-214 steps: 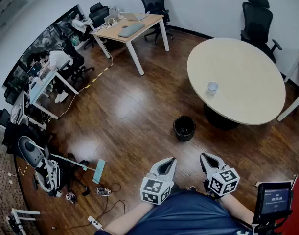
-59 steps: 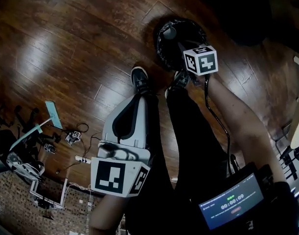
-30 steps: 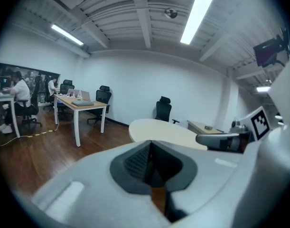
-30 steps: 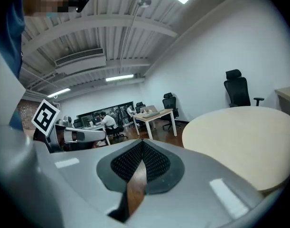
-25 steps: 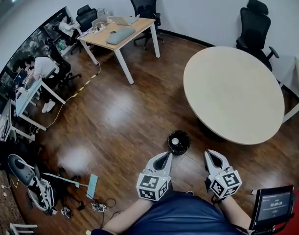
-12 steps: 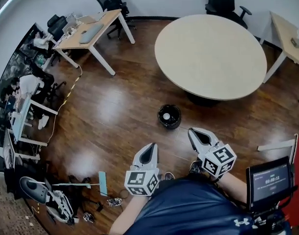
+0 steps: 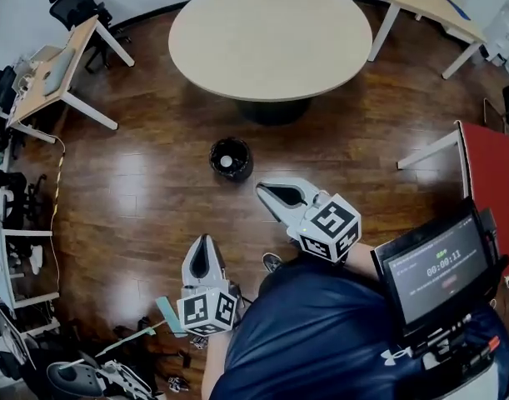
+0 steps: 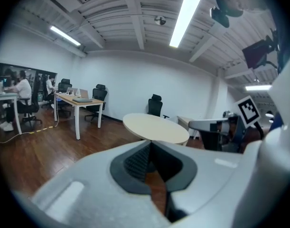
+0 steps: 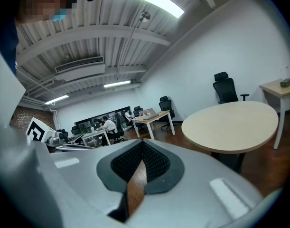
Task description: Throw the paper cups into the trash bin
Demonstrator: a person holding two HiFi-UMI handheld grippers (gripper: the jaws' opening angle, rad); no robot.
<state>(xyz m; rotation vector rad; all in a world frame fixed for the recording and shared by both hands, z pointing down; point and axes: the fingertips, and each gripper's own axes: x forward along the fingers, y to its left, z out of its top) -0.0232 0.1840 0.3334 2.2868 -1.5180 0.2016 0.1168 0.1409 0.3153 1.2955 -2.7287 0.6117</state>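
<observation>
1. In the head view, the trash bin [image 7: 245,170] stands on the wooden floor [image 7: 137,190]. It is at 7 o'clock from the round table [image 7: 271,36] and clear of the table's base.
2. 1 white paper cup [image 7: 227,162] lies inside the trash bin, down at its bottom.
3. The right hand-held gripper [image 7: 261,192] has its tips aimed toward 10 o'clock in the head view. The trash bin and its paper cup sit near those tips at 11 o'clock, without touching them.
4. The right gripper view shows its 2 jaws pressed together at the tips with nothing held. Only floor shows through the slot behind the pads.
5. The left hand-held gripper [image 7: 202,240] sits lower in the head view and points toward 12 o'clock. The trash bin is at 1 o'clock from it and farther from it than from the right one.
6. The left gripper view shows its jaws closed tip to tip and empty, with the round table straight ahead.
7. A screen [image 7: 433,265] sits at 4 o'clock from the right hand-held gripper.
</observation>
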